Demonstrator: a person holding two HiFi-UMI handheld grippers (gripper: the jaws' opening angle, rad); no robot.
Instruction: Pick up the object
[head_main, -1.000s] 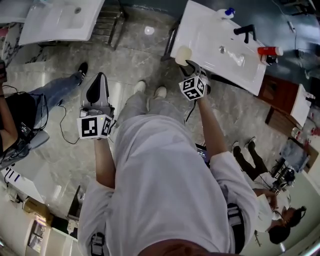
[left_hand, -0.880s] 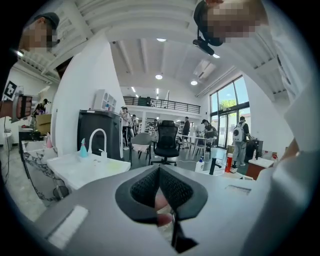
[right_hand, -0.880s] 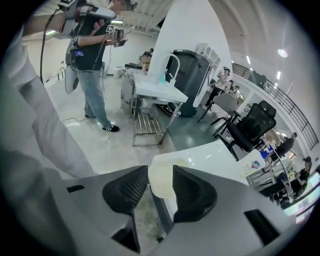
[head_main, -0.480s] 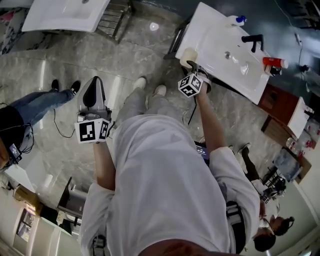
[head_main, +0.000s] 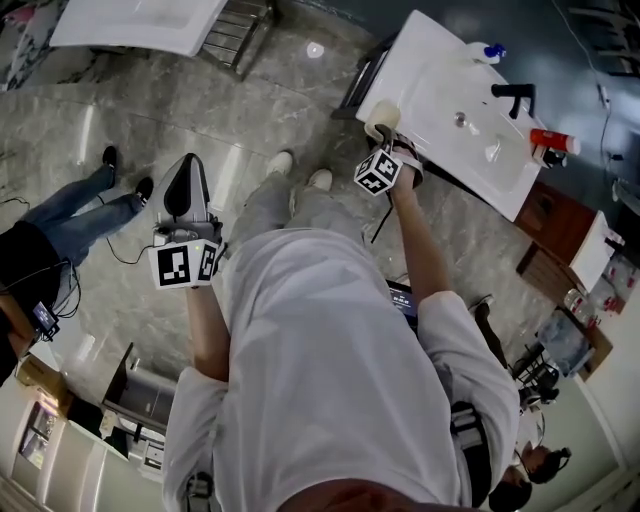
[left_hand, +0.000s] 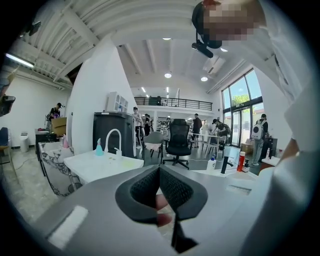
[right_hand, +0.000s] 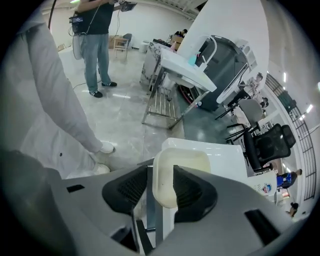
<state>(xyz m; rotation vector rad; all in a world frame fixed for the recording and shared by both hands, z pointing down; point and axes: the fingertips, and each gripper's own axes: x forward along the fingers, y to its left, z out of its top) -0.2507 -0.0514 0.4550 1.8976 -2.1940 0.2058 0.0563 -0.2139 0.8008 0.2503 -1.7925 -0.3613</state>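
Observation:
A cream shallow dish (right_hand: 177, 167) sits at the near corner of a white washbasin top (right_hand: 220, 155). My right gripper (right_hand: 162, 186) has one jaw against each side of the dish's near end and is shut on it. From the head view, the dish (head_main: 379, 117) shows just beyond the right gripper (head_main: 391, 143) at the basin top's corner (head_main: 420, 75). My left gripper (head_main: 187, 165) hangs over the marble floor, away from the basin. Its jaws (left_hand: 160, 172) meet with nothing between them.
On the basin top stand a black tap (head_main: 512, 93), a red bottle (head_main: 555, 142) and a blue-capped bottle (head_main: 487, 52). A second white basin (head_main: 130, 20) on a metal frame (head_main: 245, 25) stands at the far left. A person's legs (head_main: 70, 220) are at the left.
My right gripper stays at the dish on the basin corner. The left gripper has hardly moved. The person at the left has stepped across the floor, and the head view has shifted slightly.

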